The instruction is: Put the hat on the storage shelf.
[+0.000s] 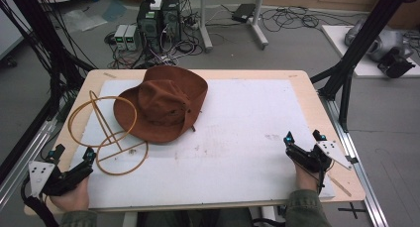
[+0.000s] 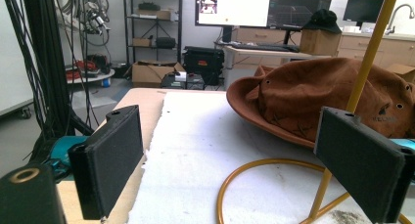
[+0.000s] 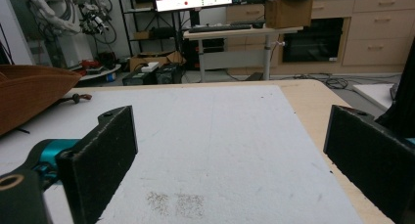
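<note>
The left gripper (image 1: 73,153) is resting at the near left corner of the table (image 1: 302,83), its jaws standing wide apart with nothing between the pads. Just ahead of it and slightly to its right, the yellow wire stand (image 1: 106,133) is sitting on the white mat (image 1: 247,118); its base ring is lying almost at the tip of the gripper's inner jaw, though whether they are touching cannot be told. In the left gripper view, the stand (image 2: 364,62) is rising just behind the right jaw, and its base ring is curving across the mat between the two jaws. The hat (image 1: 161,108) is lying farther ahead and to the right of this gripper, its brim overlapping the stand's upper ring.

The right gripper (image 1: 303,137) is lying at the near right edge of the mat, its jaws also spread wide and empty. The hat (image 3: 29,94) is sitting well apart from it, ahead and far to its left.
</note>
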Motion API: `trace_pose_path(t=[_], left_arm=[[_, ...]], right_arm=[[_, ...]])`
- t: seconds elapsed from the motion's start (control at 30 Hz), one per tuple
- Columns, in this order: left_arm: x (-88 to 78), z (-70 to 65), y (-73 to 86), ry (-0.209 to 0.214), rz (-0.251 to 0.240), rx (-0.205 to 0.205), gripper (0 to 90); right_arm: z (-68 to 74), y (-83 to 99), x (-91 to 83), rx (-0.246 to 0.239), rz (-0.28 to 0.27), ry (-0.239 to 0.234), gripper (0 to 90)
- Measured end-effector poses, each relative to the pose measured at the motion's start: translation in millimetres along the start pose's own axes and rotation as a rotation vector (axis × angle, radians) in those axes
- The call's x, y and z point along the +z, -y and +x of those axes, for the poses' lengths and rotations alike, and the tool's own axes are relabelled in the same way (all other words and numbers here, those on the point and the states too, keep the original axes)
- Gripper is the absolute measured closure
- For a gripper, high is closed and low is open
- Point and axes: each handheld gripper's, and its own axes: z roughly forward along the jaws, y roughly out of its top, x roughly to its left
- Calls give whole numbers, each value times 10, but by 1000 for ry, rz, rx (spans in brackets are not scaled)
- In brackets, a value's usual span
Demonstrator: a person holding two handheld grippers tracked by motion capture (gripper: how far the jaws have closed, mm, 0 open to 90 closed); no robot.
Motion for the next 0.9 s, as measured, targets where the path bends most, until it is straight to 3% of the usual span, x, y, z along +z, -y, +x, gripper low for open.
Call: trace_pose_path(t=[0.6,0.9], left_arm=[[7,-3,2,1,1,0,112],[7,-4,3,4,2,0,111]], right_arm=[[-6,-4,2,9,-3,2,47],[17,-45,15,16,-9,-25,47]])
